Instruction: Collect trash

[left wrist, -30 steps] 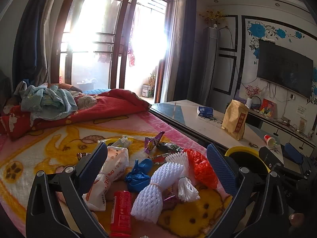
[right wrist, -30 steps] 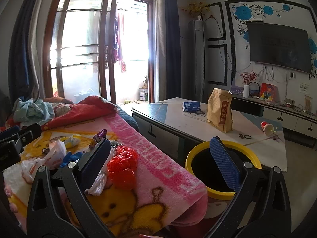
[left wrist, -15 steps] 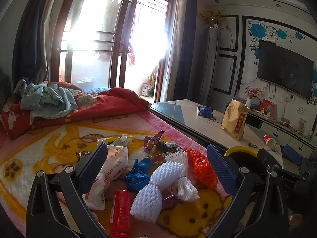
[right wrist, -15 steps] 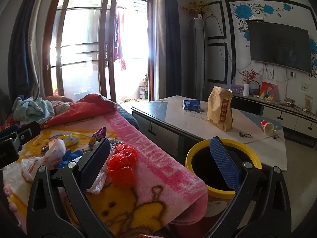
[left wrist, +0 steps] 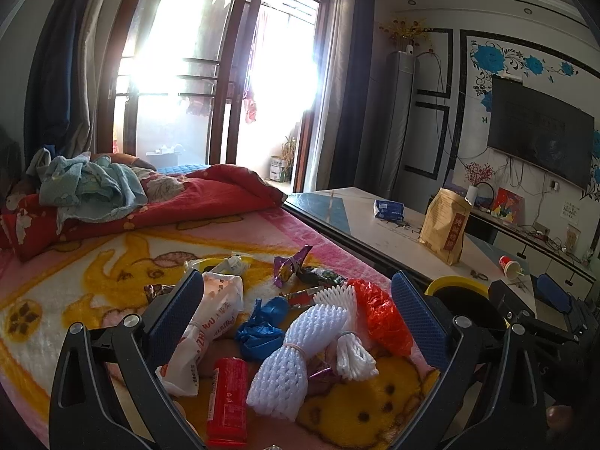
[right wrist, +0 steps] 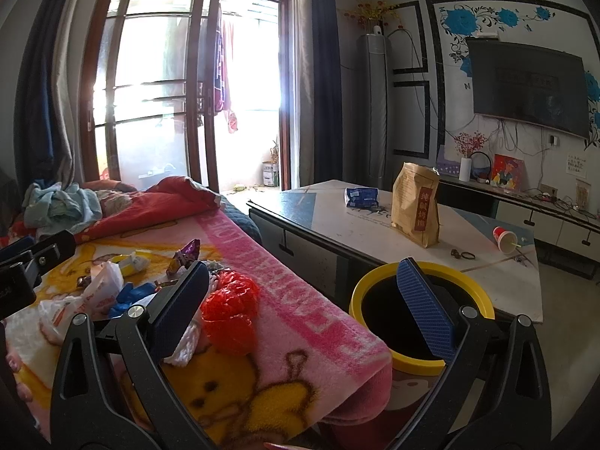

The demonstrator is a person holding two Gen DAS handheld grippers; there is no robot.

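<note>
Your left claw (left wrist: 296, 315) is spread wide w/ nothing in it, hovering over the trash pile on the bed's pink-and-yellow blanket (left wrist: 93, 285). Your right claw (right wrist: 303, 300) is also wide open and empty, one finger over the blanket edge, the other in front of the bin.

Landmark: the yellow-rimmed bin (right wrist: 420, 318), standing on the floor at the bed's corner, just beside the tabletop (right wrist: 337, 221). Its inside looks dark; can't tell if anything's in it.

Trash, all left of the bin on the blanket: red plastic bag (right wrist: 228, 311) nearest it, then white foam nets (left wrist: 296, 352), blue crumpled bag (left wrist: 262, 330), red can (left wrist: 227, 397), white printed bag (left wrist: 210, 326), purple wrapper (left wrist: 288, 266) farther back.

Behind the bin on the tabletop: brown paper bag (right wrist: 416, 206), upright, blue pack (right wrist: 362, 197), red cup (right wrist: 504, 240) tipped on its side.
</note>
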